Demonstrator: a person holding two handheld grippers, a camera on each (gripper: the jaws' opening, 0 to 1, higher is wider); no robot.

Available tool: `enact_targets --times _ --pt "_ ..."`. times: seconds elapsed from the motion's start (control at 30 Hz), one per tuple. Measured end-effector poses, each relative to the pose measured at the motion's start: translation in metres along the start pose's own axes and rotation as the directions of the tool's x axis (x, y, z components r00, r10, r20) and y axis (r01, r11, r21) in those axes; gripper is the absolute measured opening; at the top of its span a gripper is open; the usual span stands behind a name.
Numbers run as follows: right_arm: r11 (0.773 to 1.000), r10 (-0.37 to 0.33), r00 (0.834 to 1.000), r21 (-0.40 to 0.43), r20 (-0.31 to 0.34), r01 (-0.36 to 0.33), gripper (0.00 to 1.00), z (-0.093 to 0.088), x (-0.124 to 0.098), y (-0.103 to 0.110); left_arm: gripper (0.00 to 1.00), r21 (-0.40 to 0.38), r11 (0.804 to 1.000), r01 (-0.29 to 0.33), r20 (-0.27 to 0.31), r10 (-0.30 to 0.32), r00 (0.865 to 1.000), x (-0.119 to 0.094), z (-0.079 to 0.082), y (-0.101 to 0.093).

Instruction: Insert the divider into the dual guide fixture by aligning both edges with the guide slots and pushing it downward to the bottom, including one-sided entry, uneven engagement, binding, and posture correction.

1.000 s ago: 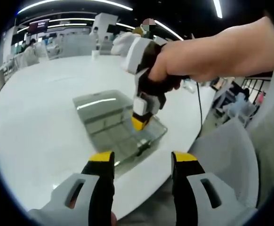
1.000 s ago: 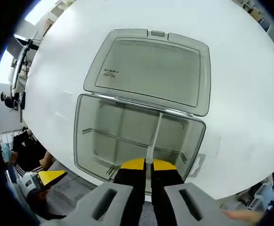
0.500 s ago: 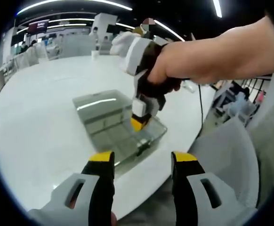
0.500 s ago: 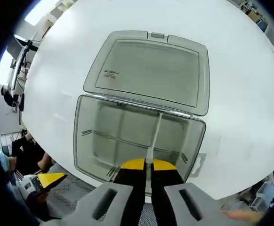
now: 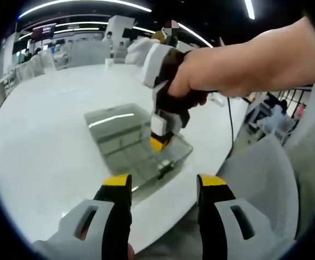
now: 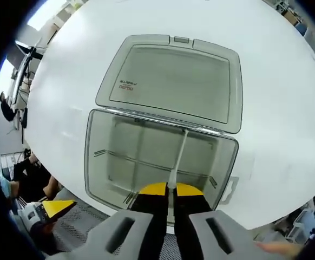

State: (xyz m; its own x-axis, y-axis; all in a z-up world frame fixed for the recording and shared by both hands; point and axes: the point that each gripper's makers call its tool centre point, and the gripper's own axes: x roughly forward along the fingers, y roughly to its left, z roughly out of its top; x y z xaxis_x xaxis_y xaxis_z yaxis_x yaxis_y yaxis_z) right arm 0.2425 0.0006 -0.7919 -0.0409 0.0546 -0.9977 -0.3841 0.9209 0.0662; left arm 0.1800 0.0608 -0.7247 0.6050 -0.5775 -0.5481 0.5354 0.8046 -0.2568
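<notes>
Pinching the divider (image 6: 177, 154) by its near end, the right gripper (image 6: 167, 189) holds it edge-up inside the clear box (image 6: 100, 157) — mid-insertion, probably. Next, a level downward push, judging both slots. The left gripper (image 5: 163, 187) waits beside the box, jaws wide, empty.

The storage box (image 6: 157, 162) and its opened lid (image 6: 171, 81) look like smooth, translucent grey plastic with a soft sheen. The thin divider (image 6: 177, 157) looks like pale, matt plastic. The white worktop (image 6: 266, 97) is smooth and faintly glossy, catching ceiling-light reflections.
</notes>
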Motion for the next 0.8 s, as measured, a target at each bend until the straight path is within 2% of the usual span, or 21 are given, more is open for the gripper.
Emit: enact_targets --times 0.07,0.13,0.3,0.47,0.57,0.67,0.8 --pt "1.0 0.02 1.0 0.005 0.003 -0.02 0.0 0.001 0.001 0.001 0.46 -0.001 1.0 -0.002 0.001 0.002 1.0 0.0 0.0 0.001" --pt "0.999 0.029 1.0 -0.038 0.001 -0.029 0.0 0.001 -0.002 -0.001 0.46 -0.001 1.0 -0.003 0.002 0.003 1.0 -0.001 0.001 0.001" --pt "0.994 0.114 0.993 -0.009 0.027 -0.113 0.02 0.003 -0.005 0.002 0.46 0.006 1.0 -0.003 -0.001 0.003 1.0 -0.003 0.002 0.001" --pt "0.989 0.151 0.987 -0.004 0.052 -0.151 0.02 0.005 -0.011 -0.002 0.46 0.013 1.0 0.0 -0.009 0.0 1.0 -0.004 0.001 0.0" --pt "0.981 0.193 0.978 0.003 0.082 -0.193 0.1 0.011 -0.018 -0.003 0.46 0.023 1.0 0.005 -0.012 -0.004 1.0 -0.005 0.001 -0.002" --pt "0.972 0.231 0.965 0.011 0.125 -0.234 0.11 0.021 -0.027 -0.001 0.46 0.034 0.999 0.01 -0.017 -0.009 1.0 -0.006 0.001 -0.004" --pt "0.962 0.269 0.95 0.01 0.16 -0.274 0.11 0.018 -0.041 -0.003 0.46 0.047 0.999 0.015 -0.024 -0.014 1.0 -0.008 0.001 -0.004"
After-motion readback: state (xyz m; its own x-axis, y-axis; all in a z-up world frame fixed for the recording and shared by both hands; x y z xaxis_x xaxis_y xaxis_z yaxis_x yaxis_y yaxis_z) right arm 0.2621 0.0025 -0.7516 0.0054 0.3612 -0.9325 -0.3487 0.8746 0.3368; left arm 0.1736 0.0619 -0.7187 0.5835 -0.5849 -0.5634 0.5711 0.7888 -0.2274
